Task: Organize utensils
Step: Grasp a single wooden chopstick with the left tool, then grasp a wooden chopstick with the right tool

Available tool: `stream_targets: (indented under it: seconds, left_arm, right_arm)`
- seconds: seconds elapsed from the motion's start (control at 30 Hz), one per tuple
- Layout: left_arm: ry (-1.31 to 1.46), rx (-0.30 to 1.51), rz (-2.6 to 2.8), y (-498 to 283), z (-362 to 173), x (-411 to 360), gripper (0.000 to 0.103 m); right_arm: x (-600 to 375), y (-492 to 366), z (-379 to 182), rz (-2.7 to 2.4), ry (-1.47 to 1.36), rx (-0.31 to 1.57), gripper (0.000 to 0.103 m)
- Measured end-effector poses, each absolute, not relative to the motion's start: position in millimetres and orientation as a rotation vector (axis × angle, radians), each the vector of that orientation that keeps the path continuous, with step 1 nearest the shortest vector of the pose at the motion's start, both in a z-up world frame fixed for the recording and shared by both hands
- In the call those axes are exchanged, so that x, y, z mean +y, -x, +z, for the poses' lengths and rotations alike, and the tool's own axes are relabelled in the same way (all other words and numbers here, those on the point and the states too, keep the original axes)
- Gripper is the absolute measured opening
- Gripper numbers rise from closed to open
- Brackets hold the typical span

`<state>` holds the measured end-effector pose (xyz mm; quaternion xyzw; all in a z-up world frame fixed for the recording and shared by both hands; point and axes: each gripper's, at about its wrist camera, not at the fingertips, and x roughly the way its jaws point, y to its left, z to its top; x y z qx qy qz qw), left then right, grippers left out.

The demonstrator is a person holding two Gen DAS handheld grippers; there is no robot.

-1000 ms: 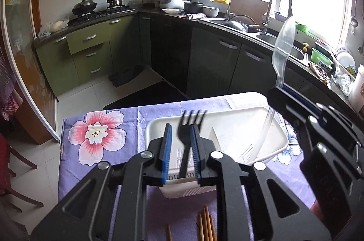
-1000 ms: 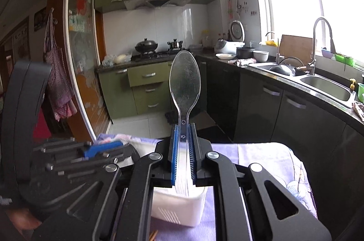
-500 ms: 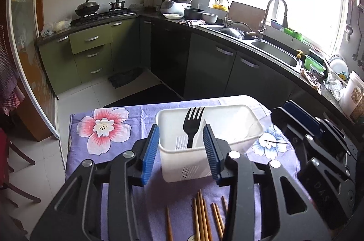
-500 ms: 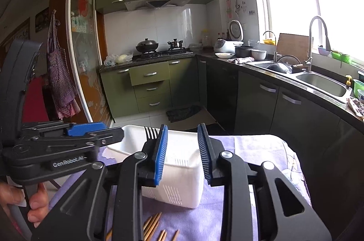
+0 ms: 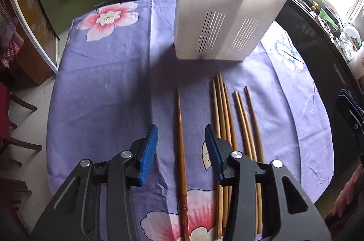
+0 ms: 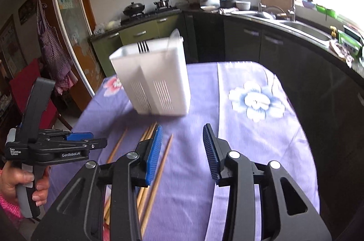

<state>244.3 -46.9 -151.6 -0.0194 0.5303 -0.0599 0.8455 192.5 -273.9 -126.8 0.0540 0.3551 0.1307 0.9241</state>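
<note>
Left view: the left gripper (image 5: 180, 148), jaws closing and empty, straddles one chopstick (image 5: 181, 145) lying on the tablecloth (image 5: 102, 72) before the white holder (image 5: 223, 20). It looks light, stiff and thin; pinch mid-shaft.

Right view: the right gripper (image 6: 182, 149), opening and empty, hovers beside the other chopsticks (image 6: 159, 170).

The right gripper (image 6: 182, 145) is hovering over the purple flowered tablecloth (image 6: 250, 138), its blue-padded jaws opening with nothing between them. At eleven o'clock from it the white utensil holder (image 6: 154, 79) is standing, a fork (image 6: 142, 46) poking out. Wooden chopsticks (image 6: 159, 163) are lying at its seven o'clock. At nine o'clock a hand (image 6: 21, 184) is gripping the left gripper (image 6: 100, 143).
</note>
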Motion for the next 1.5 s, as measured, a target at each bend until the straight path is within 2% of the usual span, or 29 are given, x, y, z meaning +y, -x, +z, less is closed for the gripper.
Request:
stream_targets:
  seconds: [0.03, 0.1, 0.17, 0.3, 0.37, 0.63, 0.73, 0.9, 1.0, 1.23, 1.5]
  left_arm:
    - [0.043, 1.128, -0.124, -244, -157, -47, 0.034]
    - [0.038, 1.135, -0.114, -245, -163, -49, 0.033]
    - [0.035, 1.141, -0.11, -247, -169, -50, 0.027]
    - [0.031, 1.15, -0.105, -252, -173, -53, 0.024]
    - [0.027, 1.16, -0.106, -254, -176, -54, 0.02]
    - [-0.009, 1.162, -0.105, -258, -185, -62, 0.016]
    - [-0.038, 1.147, -0.089, -256, -185, -65, 0.007]
    - [-0.003, 1.149, -0.09, -252, -184, -54, 0.006]
    - [0.01, 1.138, -0.079, -251, -179, -45, 0.006]
    - [0.015, 1.12, -0.086, -248, -174, -40, 0.006]
    - [0.02, 1.119, -0.108, -247, -174, -40, 0.006]
  right_arm:
    - [-275, -190, -134, 0.271, -0.121, 0.743, 0.038]
    - [-274, -185, -145, 0.274, -0.133, 0.761, 0.038]
    - [-274, -185, -151, 0.272, -0.135, 0.77, 0.037]
    - [-270, -192, -149, 0.271, -0.137, 0.783, 0.037]
    - [-268, -194, -149, 0.271, -0.133, 0.787, 0.037]
    - [-264, -206, -147, 0.264, -0.137, 0.797, 0.037]
    - [-260, -211, -152, 0.265, -0.136, 0.81, 0.037]
    - [-248, -227, -173, 0.34, -0.166, 0.911, 0.037]
    - [-241, -242, -190, 0.365, -0.179, 0.994, 0.027]
    - [-227, -263, -206, 0.336, -0.162, 1.064, 0.018]
    - [-208, -270, -216, 0.289, -0.114, 1.068, 0.017]
